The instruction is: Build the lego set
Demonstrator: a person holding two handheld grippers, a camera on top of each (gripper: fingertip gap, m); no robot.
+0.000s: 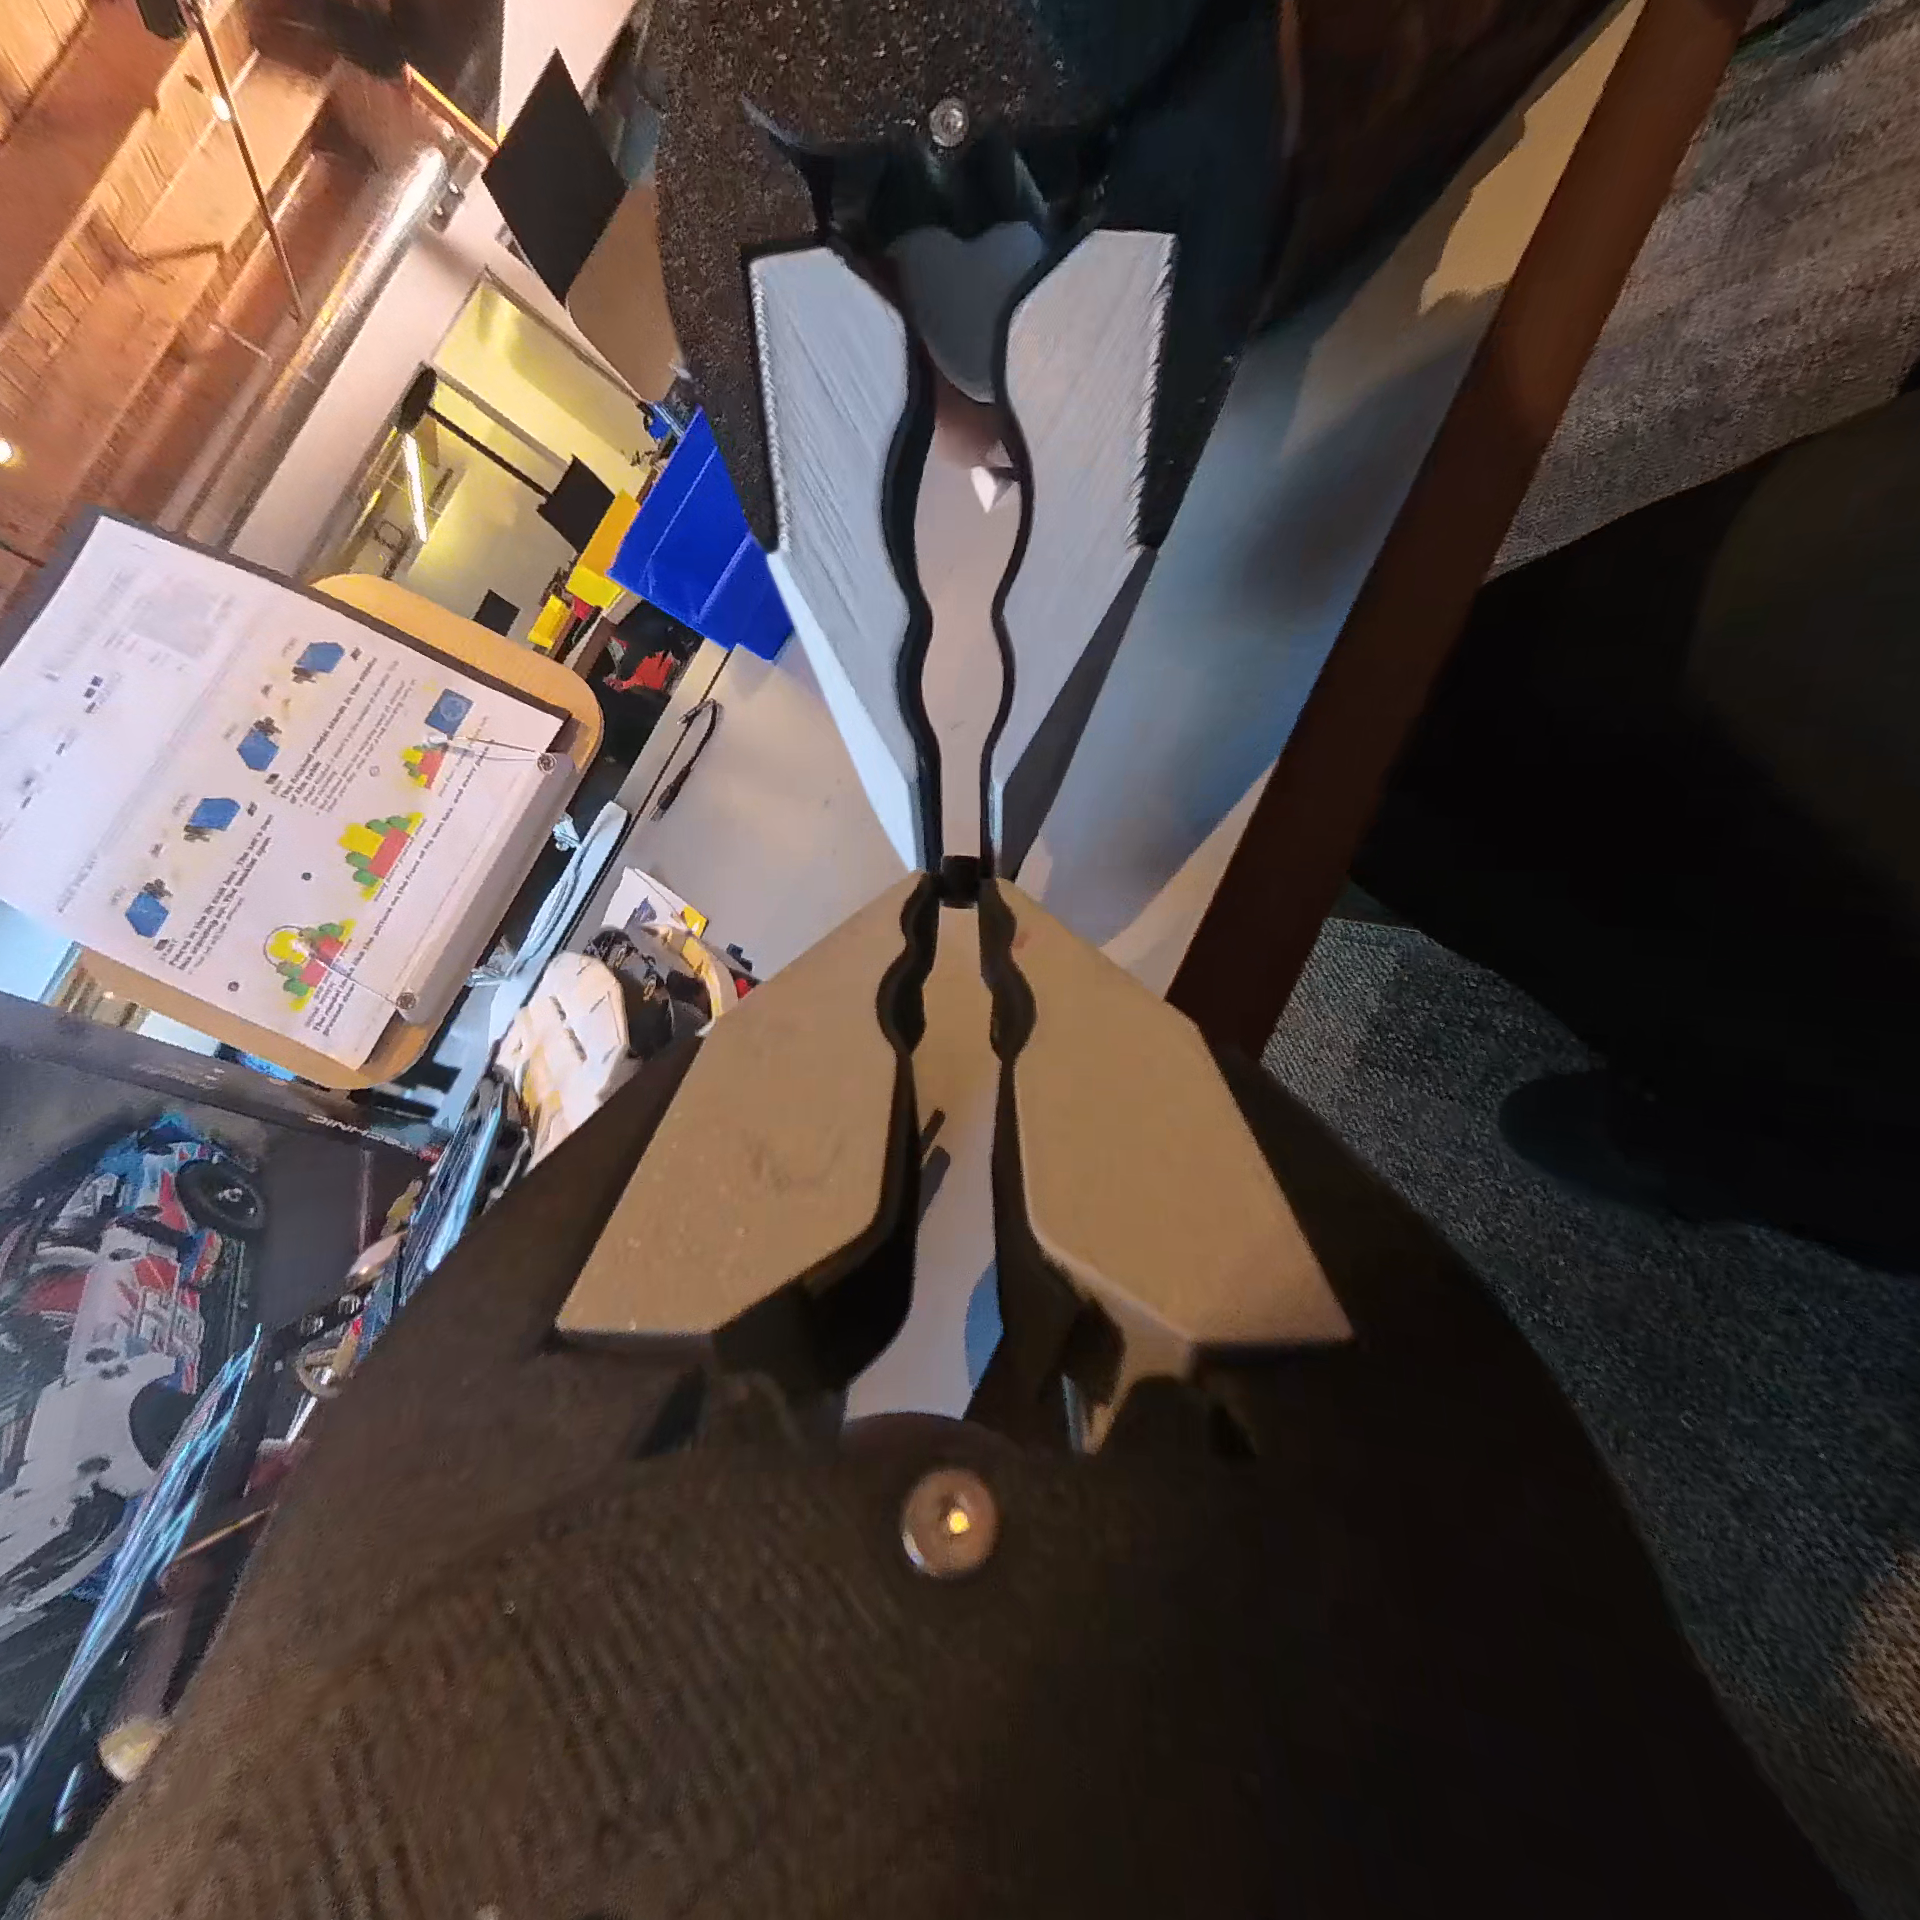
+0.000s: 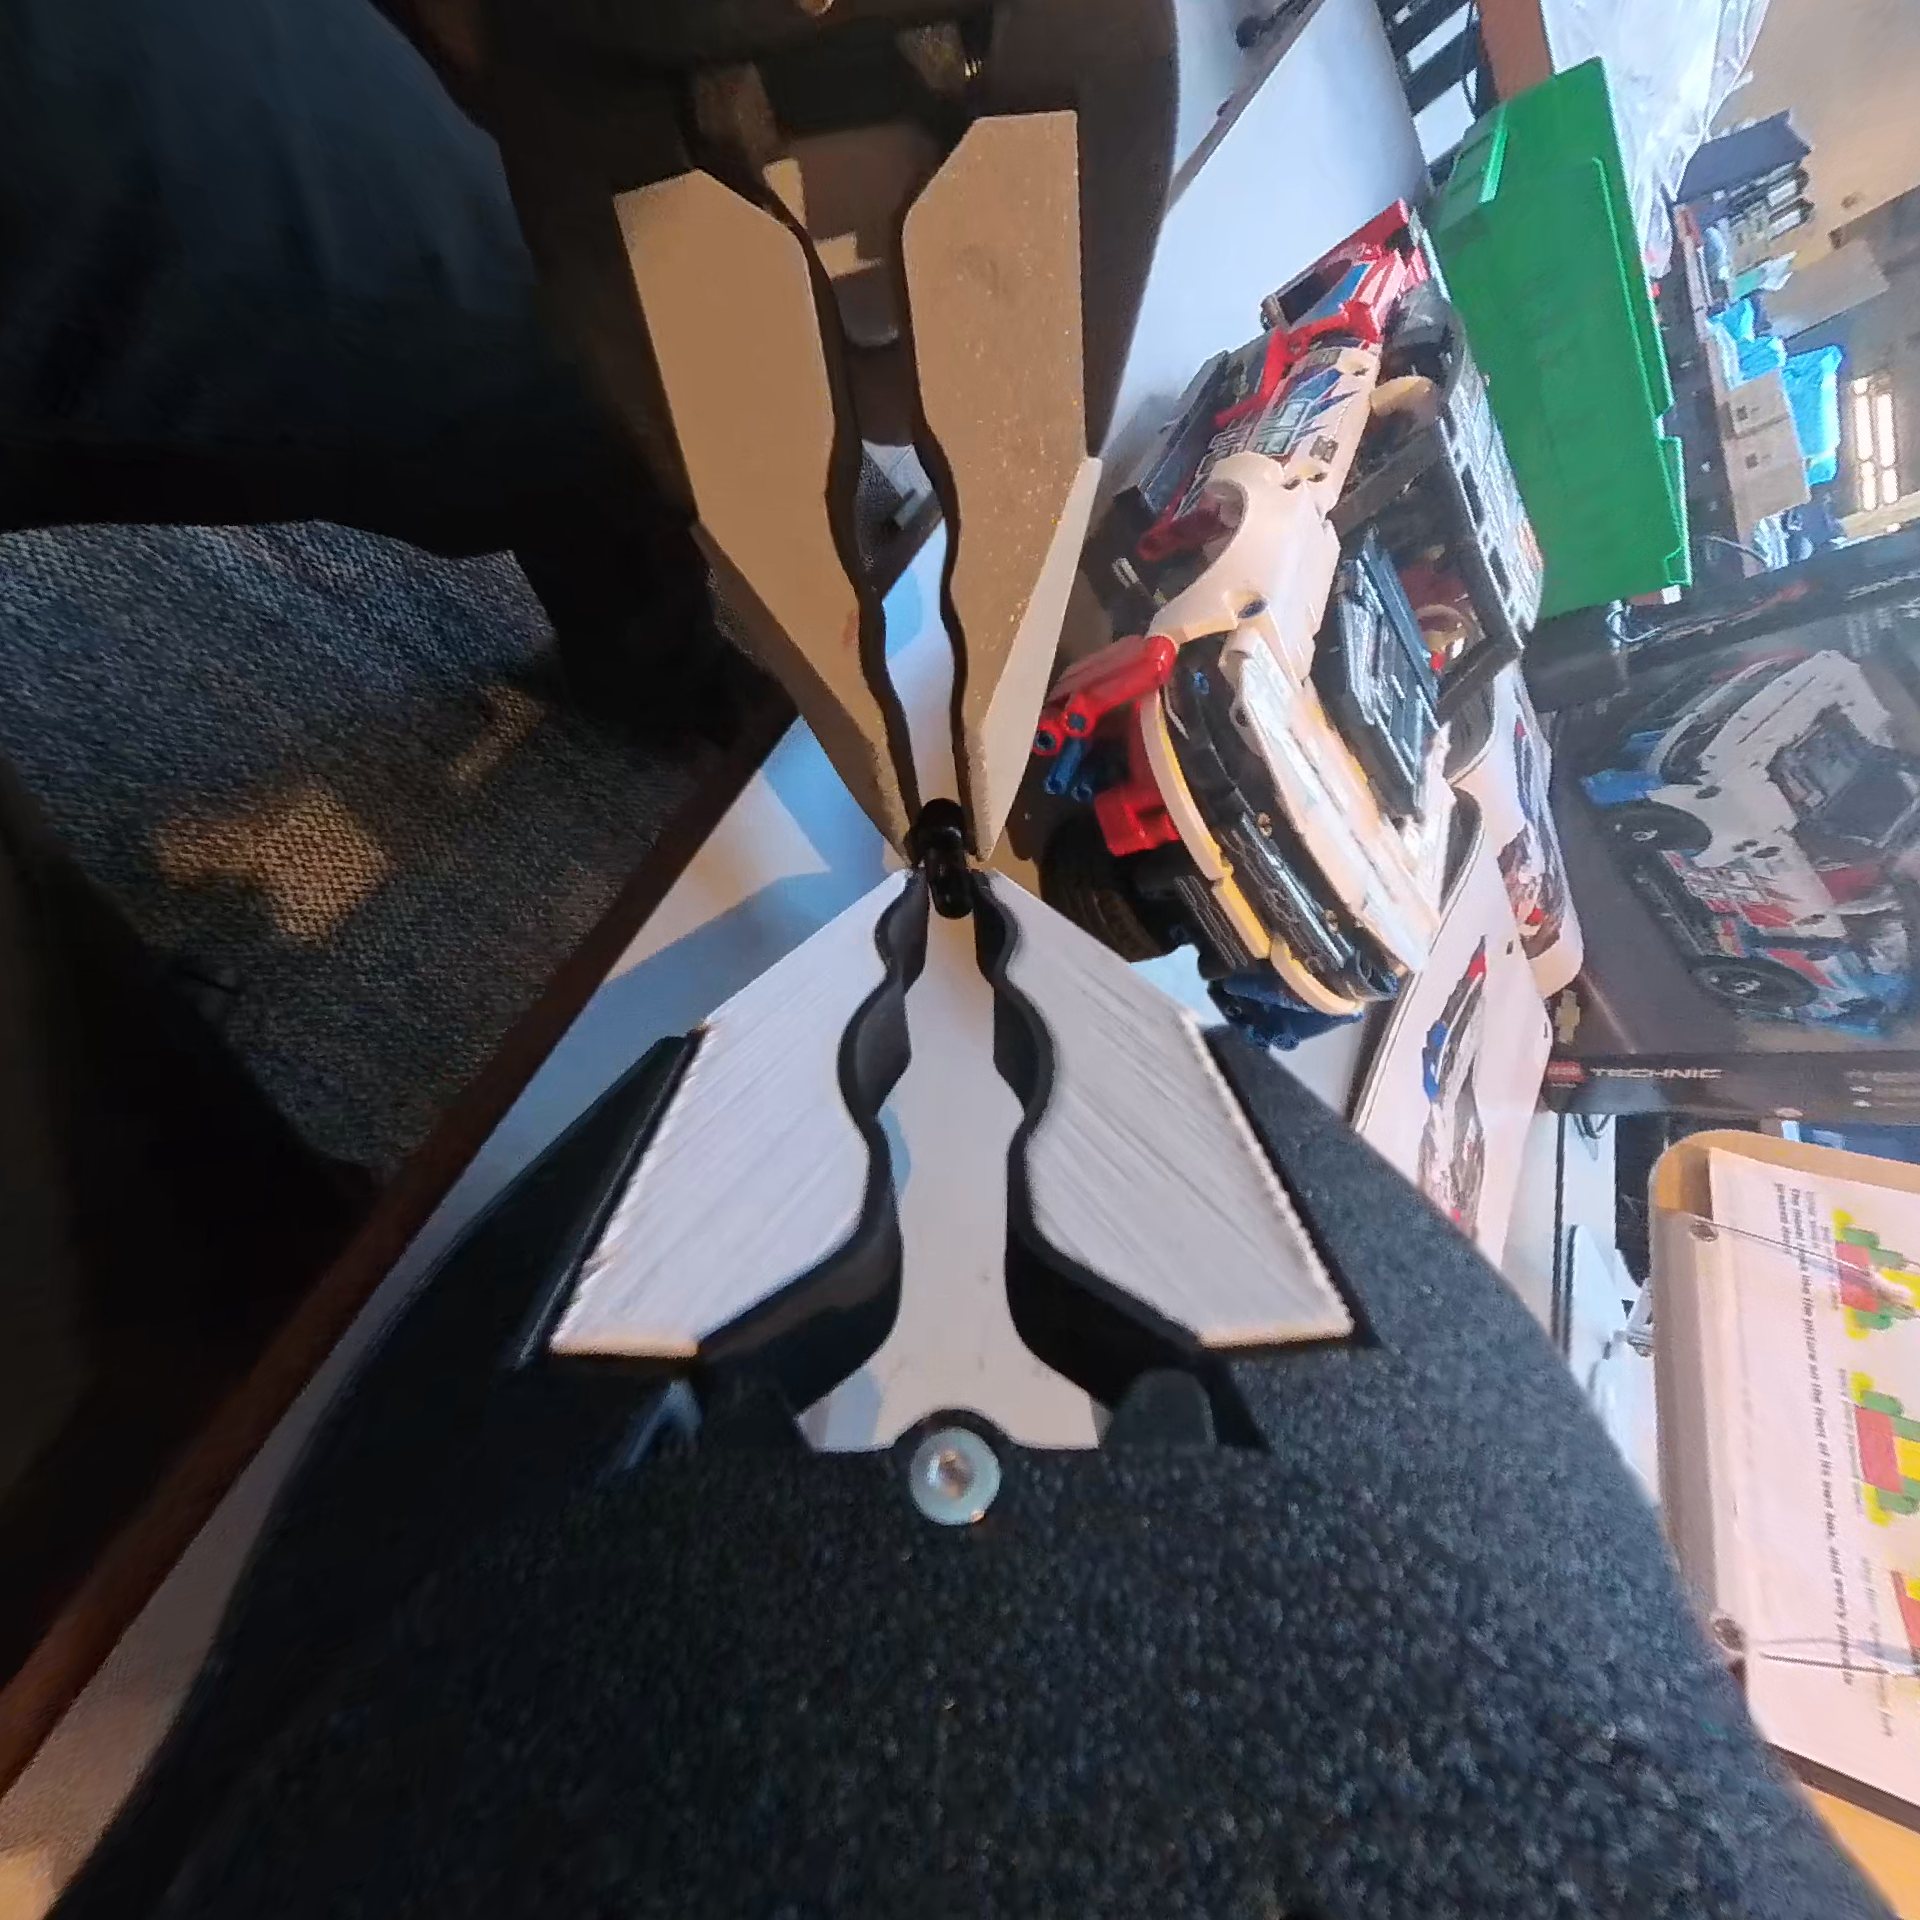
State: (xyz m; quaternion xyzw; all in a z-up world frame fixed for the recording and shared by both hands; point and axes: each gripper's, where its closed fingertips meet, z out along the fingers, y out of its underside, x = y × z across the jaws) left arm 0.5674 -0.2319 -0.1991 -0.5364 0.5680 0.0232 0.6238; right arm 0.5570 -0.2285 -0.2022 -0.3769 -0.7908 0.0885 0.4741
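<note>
Table (image 2: 727,894): white top with a dark wood edge, running diagonally through both wrist views; grey carpet shows beyond the edge.

Lego box (image 2: 1745,831): dark, with a printed car picture, at the far side of the table in the right wrist view. A green bin (image 2: 1558,343) stands behind it.

Instruction sheet (image 1: 260,779): clipped to a wooden stand, coloured build diagrams on it, tilted; left side of the left wrist view, lower right of the right wrist view.

Lego car (image 2: 1278,665): white body with red and blue parts, black tyres. Sits on the table just beside the gripper tips in the right wrist view. An open booklet (image 2: 1455,1060) lies next to it.

Left gripper (image 1: 958,904): tan fingers, pointing forward along the table edge, rolled so the scene reads tilted. Fingertips pressed nearly together, pinching one end of the black pin (image 1: 958,881).

Right gripper (image 2: 943,902): white fingers, pointing straight at the left one, tip to tip. Fingertips closed in, pinching the other end of the same pin.

Both grippers face each other head-on above the table near its edge, each appearing at the top of the other's view. The gaps between fingers widen toward the bases.

Black pin: small, short, cylindrical, held between the two sets of tips, clear of the table surface. Finer detail cannot be resolved.
</note>
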